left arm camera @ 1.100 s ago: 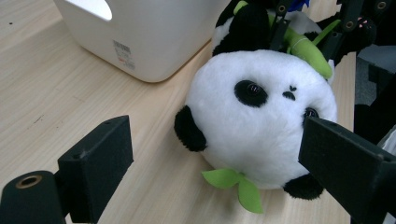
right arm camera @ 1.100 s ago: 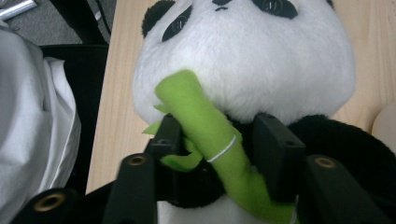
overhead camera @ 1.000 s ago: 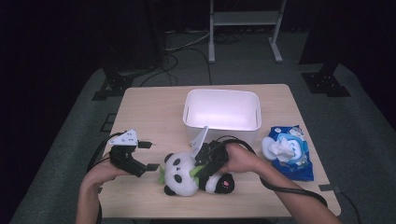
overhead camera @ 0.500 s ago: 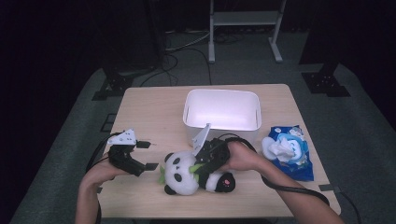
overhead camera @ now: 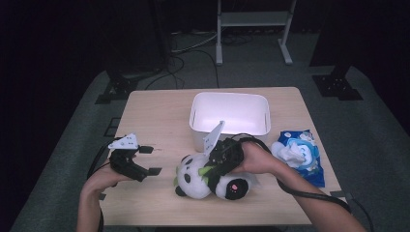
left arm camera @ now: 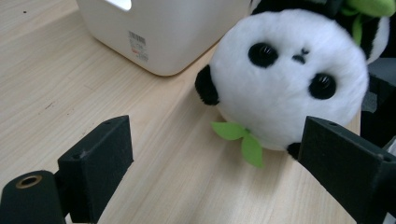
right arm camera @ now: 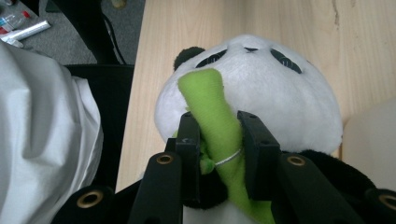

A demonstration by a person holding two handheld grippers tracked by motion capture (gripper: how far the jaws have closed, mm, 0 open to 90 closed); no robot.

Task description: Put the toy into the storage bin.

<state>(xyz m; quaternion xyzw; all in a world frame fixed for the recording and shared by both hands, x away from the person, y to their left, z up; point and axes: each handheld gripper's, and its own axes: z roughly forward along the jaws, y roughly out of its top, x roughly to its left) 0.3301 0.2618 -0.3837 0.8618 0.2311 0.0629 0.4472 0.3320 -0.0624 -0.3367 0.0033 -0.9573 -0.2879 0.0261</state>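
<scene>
since a moment ago the right gripper (overhead camera: 218,166) has slid a little further over the panda toy (overhead camera: 203,178) toward its head, and the left gripper (overhead camera: 145,162) has hardly moved. that looks like the right one has got its grab and is ready to lift the panda, maybe into the white bin (overhead camera: 230,116) just behind it. the right gripper's jaws squeeze the panda's green stick (right arm camera: 218,135); the left gripper waits wide open just beside the panda's face, not touching.

Dark lab or studio: stand feet (overhead camera: 337,84), floor cables (overhead camera: 193,53), lone table (overhead camera: 154,116).
</scene>
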